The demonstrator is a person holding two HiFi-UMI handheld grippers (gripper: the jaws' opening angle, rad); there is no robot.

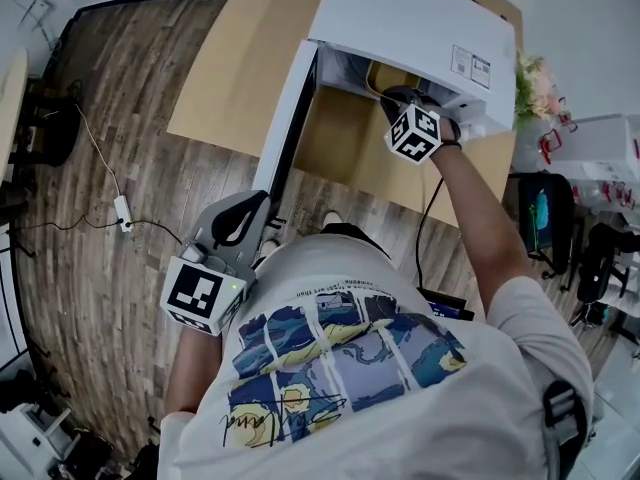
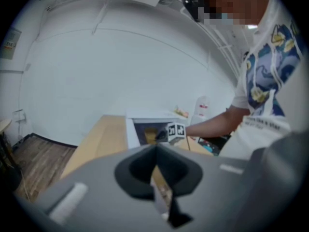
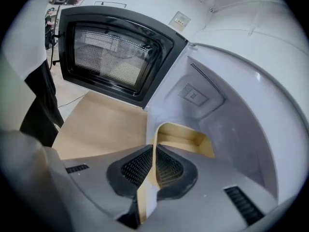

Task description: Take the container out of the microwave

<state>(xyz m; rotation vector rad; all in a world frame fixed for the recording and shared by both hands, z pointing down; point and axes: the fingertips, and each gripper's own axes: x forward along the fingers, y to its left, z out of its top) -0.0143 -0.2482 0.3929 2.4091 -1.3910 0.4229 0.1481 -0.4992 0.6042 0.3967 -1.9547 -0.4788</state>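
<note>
Down on the left, the left gripper hangs low by the person's hip, well apart from the action. Its jaws are pressed together with nothing between them.

Moving across, the microwave sits on the pale wooden worktop with its door swung wide open.

And inside the cavity, there's the container: a tan, thin-walled tray resting on the oven floor, near the front.

Over on the right, the right gripper is reaching into the opening, jaws clenched on the container's near wall, one jaw inside the rim and one outside.

That wall looks thin and probably a bit bendy, and the tray is likely light, so a pinch at the rim should carry it. Held by one edge, though, it may sag or tip, and the contents can't be seen from here. I'd want a level, straight pull out, keeping clear of the door frame.
</note>
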